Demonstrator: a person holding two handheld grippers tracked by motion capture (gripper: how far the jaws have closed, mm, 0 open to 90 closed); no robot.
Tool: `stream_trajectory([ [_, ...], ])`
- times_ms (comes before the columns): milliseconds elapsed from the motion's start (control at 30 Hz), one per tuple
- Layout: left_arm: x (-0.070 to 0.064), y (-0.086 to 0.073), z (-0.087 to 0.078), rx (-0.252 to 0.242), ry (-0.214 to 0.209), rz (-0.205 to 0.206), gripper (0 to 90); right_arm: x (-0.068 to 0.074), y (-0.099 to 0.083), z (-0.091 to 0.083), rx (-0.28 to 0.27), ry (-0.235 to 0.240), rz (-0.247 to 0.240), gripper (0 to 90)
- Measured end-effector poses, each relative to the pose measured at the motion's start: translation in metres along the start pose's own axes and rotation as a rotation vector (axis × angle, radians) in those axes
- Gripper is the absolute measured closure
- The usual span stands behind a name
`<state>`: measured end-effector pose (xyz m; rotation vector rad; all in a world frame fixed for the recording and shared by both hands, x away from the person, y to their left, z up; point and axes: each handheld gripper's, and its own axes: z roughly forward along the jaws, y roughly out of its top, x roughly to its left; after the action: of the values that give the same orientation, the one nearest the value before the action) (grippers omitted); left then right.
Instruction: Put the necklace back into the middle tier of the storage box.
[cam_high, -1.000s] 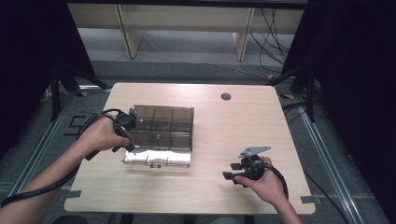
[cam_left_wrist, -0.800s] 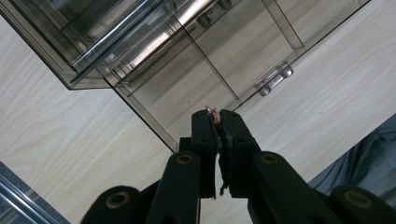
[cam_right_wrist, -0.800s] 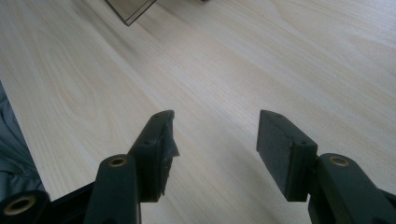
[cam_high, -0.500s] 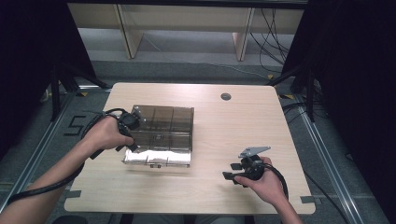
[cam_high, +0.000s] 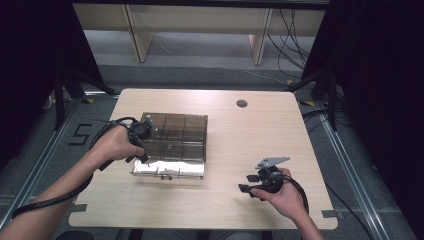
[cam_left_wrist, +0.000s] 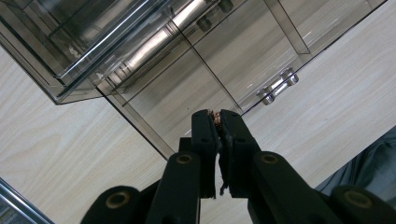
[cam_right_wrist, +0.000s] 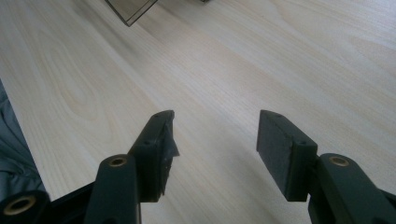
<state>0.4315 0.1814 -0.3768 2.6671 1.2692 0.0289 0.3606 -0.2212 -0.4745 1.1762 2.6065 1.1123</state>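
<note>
A smoky transparent drawer box (cam_high: 175, 131) stands on the left half of the table, with its front drawers (cam_high: 167, 169) pulled out toward me. My left gripper (cam_high: 144, 131) is at the box's left side, above the drawers. In the left gripper view this gripper (cam_left_wrist: 216, 116) is shut, with a small copper-coloured bit pinched at the tips, just over a clear drawer (cam_left_wrist: 210, 70) and near its metal knob (cam_left_wrist: 279, 86). My right gripper (cam_high: 251, 184) rests low over bare table at the front right, open and holding nothing (cam_right_wrist: 215, 140).
The light wooden table (cam_high: 250, 130) has a round cable hole (cam_high: 242, 103) near its far edge. A corner of the box (cam_right_wrist: 133, 9) shows far off in the right gripper view. Dark curtains flank the table, and cables trail from both grippers.
My left hand has shifted slightly along the box's left side. The right gripper has stayed where it was.
</note>
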Motion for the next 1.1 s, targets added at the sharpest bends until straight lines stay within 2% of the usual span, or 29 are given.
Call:
stream_trajectory([
  [333,0.001,0.002,0.003,0.018,-0.001,-0.006,84.6,0.000,0.000,0.001,-0.012,0.003,0.005,46.7],
  [367,0.002,0.002,0.004,0.019,-0.001,-0.007,84.6,0.000,0.000,0.000,0.000,0.002,0.000,46.7],
  [567,0.004,0.003,0.006,0.016,-0.004,-0.005,84.6,0.000,0.000,0.000,-0.001,0.003,-0.004,46.7],
  [600,0.004,0.003,0.006,0.016,-0.004,-0.005,84.6,0.000,-0.001,0.002,-0.020,0.005,0.002,46.7],
  [667,0.004,0.003,0.009,-0.004,-0.002,-0.011,84.5,0.000,0.000,0.000,-0.001,0.002,-0.004,46.7],
  [800,0.005,0.003,0.012,-0.003,0.000,-0.004,84.5,0.000,0.000,0.001,-0.015,0.003,0.001,46.7],
  [833,0.007,0.003,0.013,0.003,0.008,0.020,84.5,0.000,0.000,0.000,-0.001,0.002,-0.004,46.7],
  [867,0.006,0.002,0.015,0.001,-0.001,-0.004,84.5,0.000,0.000,0.000,0.001,0.002,-0.002,46.7],
  [933,0.005,0.002,0.016,-0.004,-0.001,-0.014,84.5,0.000,0.000,0.000,0.002,0.002,-0.002,46.7],
  [967,0.006,0.002,0.017,0.013,0.000,0.005,84.5,0.000,0.000,0.000,0.001,0.002,-0.002,46.7],
  [1067,0.005,0.002,0.020,0.001,0.000,0.000,84.5,0.000,0.000,0.000,0.002,0.002,-0.002,46.7],
  [1100,0.006,0.002,0.021,0.008,0.005,0.022,84.5,0.000,0.000,0.000,0.002,0.002,-0.002,46.7],
])
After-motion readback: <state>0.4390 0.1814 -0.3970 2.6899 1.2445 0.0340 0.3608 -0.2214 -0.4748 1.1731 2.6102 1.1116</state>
